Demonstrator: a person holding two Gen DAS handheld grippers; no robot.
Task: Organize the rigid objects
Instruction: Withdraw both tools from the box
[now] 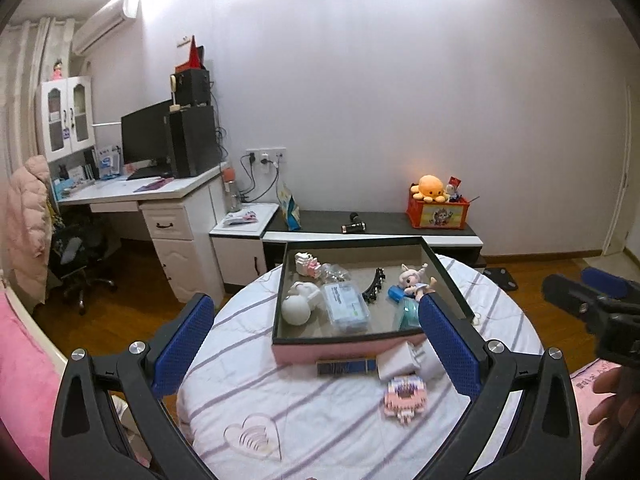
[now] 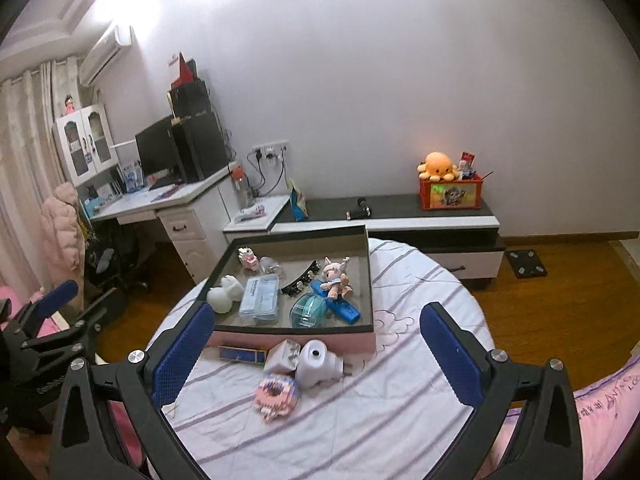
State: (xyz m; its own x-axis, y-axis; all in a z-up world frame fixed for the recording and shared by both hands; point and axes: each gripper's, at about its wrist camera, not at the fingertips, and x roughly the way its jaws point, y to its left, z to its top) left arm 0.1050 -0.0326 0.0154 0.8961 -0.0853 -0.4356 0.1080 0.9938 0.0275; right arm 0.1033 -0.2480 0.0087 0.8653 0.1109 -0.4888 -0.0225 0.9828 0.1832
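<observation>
Both your claws, the left gripper (image 1: 316, 344) and the right gripper (image 2: 316, 344), are wide apart and hold nothing. Just past them sits the pink tray (image 2: 296, 338) of toys. The left claw's right finger (image 1: 448, 344) hides part of the white camera toy (image 2: 316, 364) near the tray.

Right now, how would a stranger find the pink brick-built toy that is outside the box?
Find the round table with the striped cloth, then the pink-sided box. Four things lie before it; the brick-built toy is nearest the camera, pink and studded.

A round worktop (image 2: 420, 360) under a striped cloth carries a pink-sided tray (image 2: 296, 340), a blue box (image 2: 243, 355), a white camera (image 2: 318, 364) and a pink brick toy (image 2: 276, 396).
</observation>
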